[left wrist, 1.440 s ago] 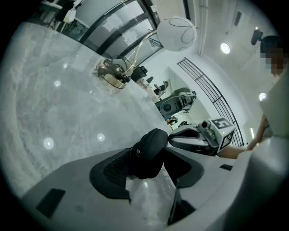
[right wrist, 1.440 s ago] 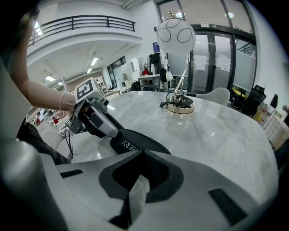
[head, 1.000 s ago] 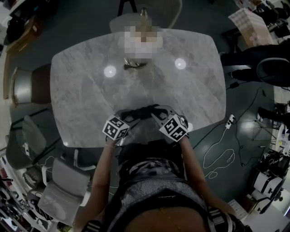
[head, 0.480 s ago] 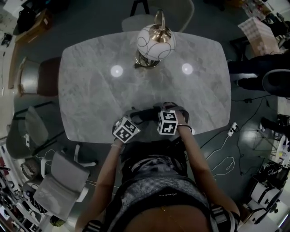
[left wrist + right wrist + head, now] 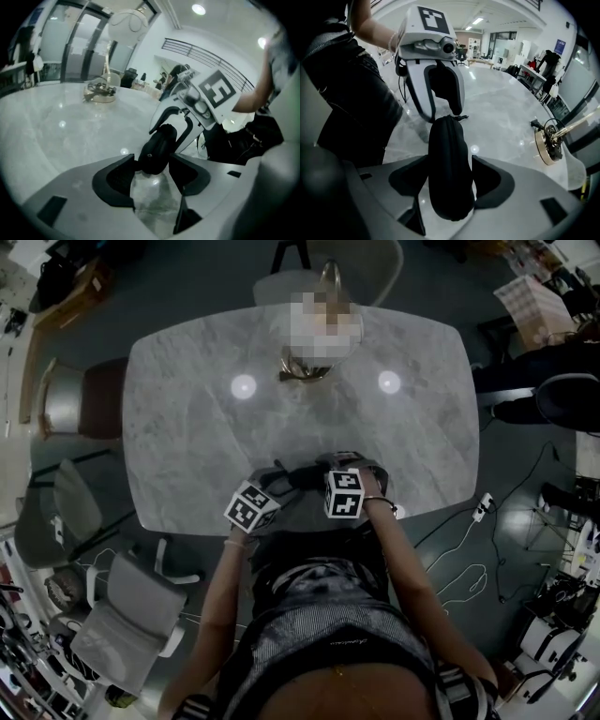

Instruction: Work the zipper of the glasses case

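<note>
Right gripper view: right tongs (image 5: 450,182), just opened, straddle the glasses case (image 5: 446,150). Left tongs (image 5: 152,174) clamp its far end, steadying it.

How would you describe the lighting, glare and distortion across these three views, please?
Head view: dim overall, two round glare spots on the marble table. Left gripper view: strongly bowed fisheye with dark corners and a bright ceiling light. Right gripper view: the glasses case looms near-black with little surface detail, while a highlight glints on the table beside it.
</note>
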{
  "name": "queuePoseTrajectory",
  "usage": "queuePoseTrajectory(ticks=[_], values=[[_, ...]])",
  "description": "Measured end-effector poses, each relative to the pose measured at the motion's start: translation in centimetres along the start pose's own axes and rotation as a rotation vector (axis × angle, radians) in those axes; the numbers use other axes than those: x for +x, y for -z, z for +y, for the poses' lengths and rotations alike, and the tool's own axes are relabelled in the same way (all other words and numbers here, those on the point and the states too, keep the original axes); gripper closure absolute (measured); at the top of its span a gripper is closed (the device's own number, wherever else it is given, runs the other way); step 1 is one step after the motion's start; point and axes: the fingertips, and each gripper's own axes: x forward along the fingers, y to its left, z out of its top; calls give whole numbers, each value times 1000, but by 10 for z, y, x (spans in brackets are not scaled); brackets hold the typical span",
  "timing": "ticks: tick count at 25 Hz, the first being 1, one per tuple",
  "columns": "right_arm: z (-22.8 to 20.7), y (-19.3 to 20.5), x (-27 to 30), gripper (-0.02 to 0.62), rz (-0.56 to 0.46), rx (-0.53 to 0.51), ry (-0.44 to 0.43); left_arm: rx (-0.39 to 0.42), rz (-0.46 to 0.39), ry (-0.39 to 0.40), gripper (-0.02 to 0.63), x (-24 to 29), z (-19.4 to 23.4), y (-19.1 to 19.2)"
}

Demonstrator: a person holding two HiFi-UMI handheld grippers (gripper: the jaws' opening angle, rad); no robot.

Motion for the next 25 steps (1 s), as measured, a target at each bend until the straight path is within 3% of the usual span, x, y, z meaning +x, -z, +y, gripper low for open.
queuePoseTrajectory(ticks=[4,9,12,14,21,25], values=[[7,-3,-2,278,-12,-9,9,-278,-106,101,388,-21,11,0],[6,-4,-7,278,-30,-51,109,-395,-84,246,450,-17,5,10],[12,-5,-7,278,-23,-99,168,-507,-134,336,451,-13,-2,7],[13,-6,-8,279,-8,-161,215,-541,-175,336,451,-12,-2,5],[-5,-7,-27,279,127,-345,380,-541,-234,301,465,-6,-6,-2],[-8,-19,-30,279,90,-437,477,-598,-329,282,476,-4,-1,-7]])
